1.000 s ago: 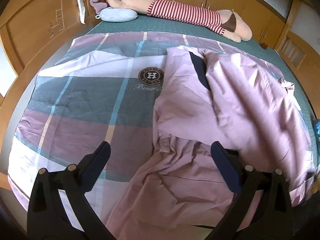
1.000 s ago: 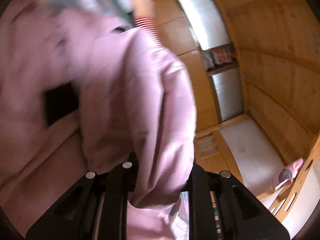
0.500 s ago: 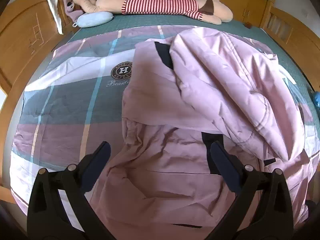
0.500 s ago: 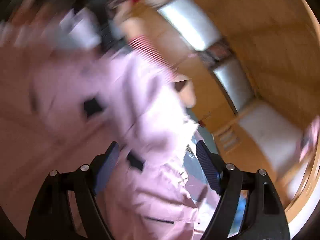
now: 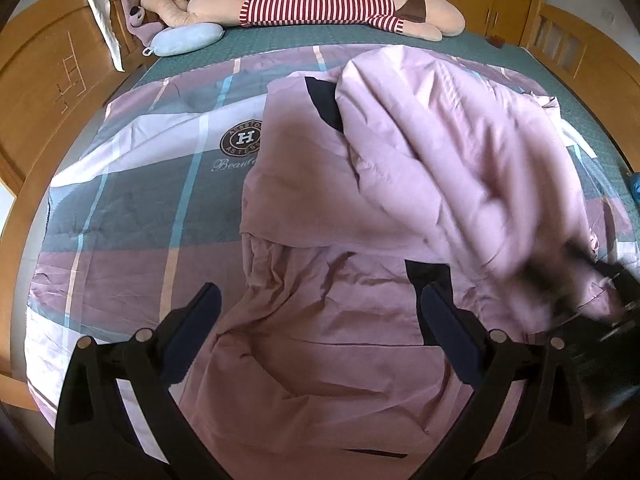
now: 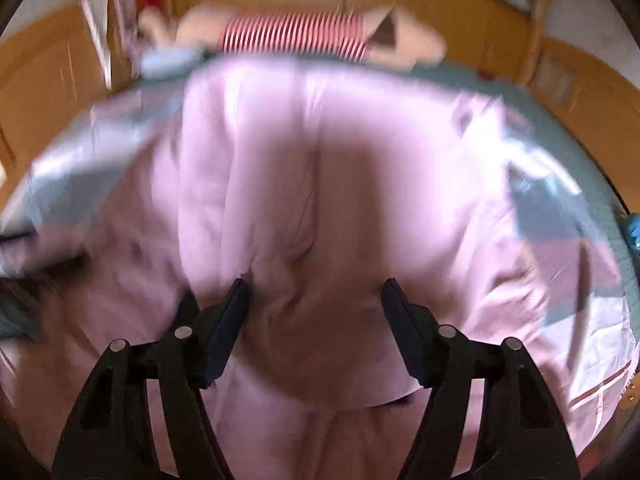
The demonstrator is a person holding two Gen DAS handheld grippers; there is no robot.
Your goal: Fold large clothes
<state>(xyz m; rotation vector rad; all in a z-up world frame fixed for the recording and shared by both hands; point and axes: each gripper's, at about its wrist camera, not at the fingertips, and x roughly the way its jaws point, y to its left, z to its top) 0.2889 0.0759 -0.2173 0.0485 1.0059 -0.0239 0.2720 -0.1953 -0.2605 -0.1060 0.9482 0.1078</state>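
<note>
Currently long plush toy in red-striped shirt (image 5: 320, 10) and pale blue pillow (image 5: 186, 39) lie at the bed's far edge. Large pink fabric garment (image 5: 360, 240) lies crumpled on plaid quilt (image 5: 132, 200). Left gripper (image 5: 316, 320) fingers wide apart, empty, above garment. Right gripper (image 6: 314, 306) fingers apart, nothing clamped, garment between them; view blurred.

The right gripper (image 6: 314, 300) hangs over the big pink garment (image 6: 320, 184) with its two fingers (image 6: 224, 332) wide apart. The picture is blurry. A striped stuffed toy (image 6: 296, 34) lies far back on the bed (image 6: 532, 92).
</note>
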